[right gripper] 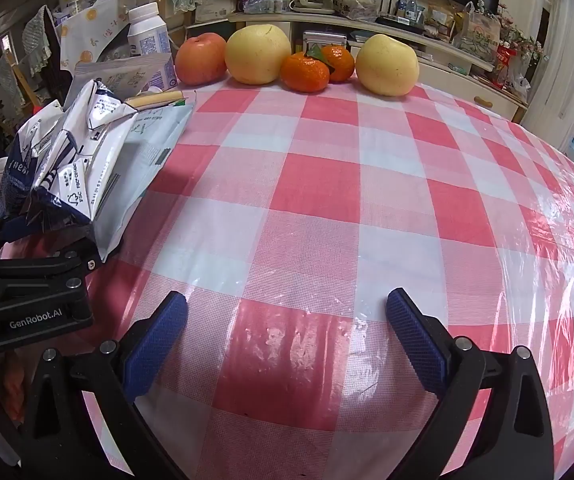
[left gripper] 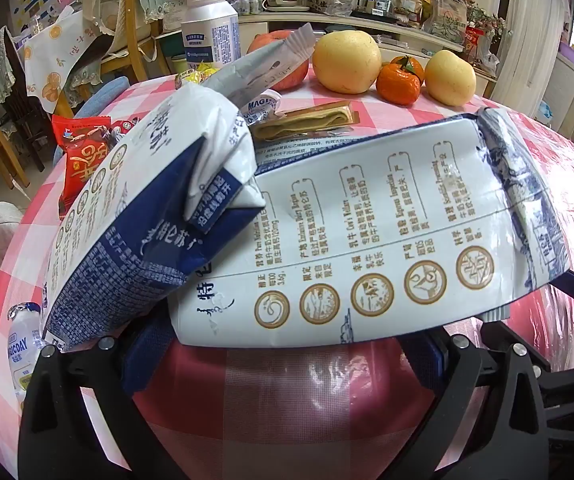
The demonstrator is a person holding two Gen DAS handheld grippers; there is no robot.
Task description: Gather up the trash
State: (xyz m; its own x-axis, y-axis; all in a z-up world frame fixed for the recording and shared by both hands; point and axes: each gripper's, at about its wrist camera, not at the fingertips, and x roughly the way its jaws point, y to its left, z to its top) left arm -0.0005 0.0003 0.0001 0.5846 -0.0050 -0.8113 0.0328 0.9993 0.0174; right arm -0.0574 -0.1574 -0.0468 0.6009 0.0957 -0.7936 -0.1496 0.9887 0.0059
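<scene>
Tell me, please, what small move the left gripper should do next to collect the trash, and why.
Probably close the left gripper on the flattened milk carton. Its jaws stand wide open, the carton's near edge already lies between them on the checked tablecloth, and a second crushed carton leans on it. The right gripper is open over bare cloth.

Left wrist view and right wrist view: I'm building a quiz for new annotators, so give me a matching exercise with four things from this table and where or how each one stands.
Things:
1. flattened milk carton
2. right gripper
3. white bottle
4. tangerines

States or places:
A. upright at the far left of the table
B. between the two yellow pears
C. open over bare checked cloth
D. lying flat, printed side up, just ahead of the left gripper

Pairs: 1-D, 2-C, 3-A, 4-B
</scene>
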